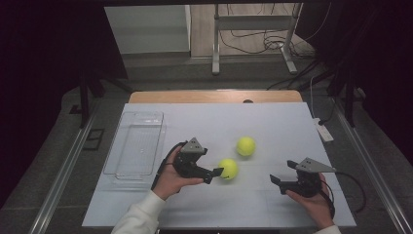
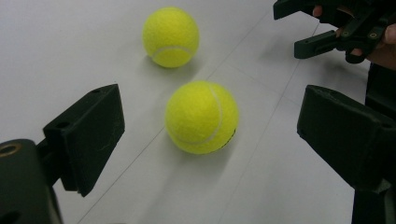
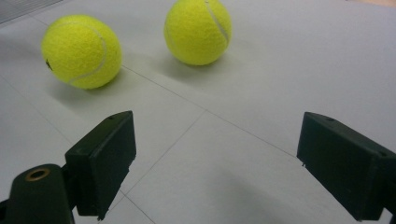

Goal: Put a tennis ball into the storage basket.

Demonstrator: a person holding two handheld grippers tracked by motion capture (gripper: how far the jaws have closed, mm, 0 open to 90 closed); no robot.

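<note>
The near tennis ball (image 1: 228,168) lies on the white table (image 1: 272,126) just ahead of the left gripper (image 1: 213,173), at about 3 o'clock from it in the high view. It is bright yellow-green with a fuzzy felt nap and a pale curved seam; in the left gripper view the ball (image 2: 201,117) shows a small dark mark low on its right side and casts a soft shadow. The left gripper's jaws stand wide apart, the ball between their lines but touching neither. A second tennis ball (image 1: 246,146), same colour and seam, sits near the first at about 1 o'clock from it. The right gripper (image 1: 278,181) hovers at about 4 o'clock from the near ball, jaws apart and holding nothing. A clear plastic tray (image 1: 136,144) rests at the table's 9 o'clock side.
</note>
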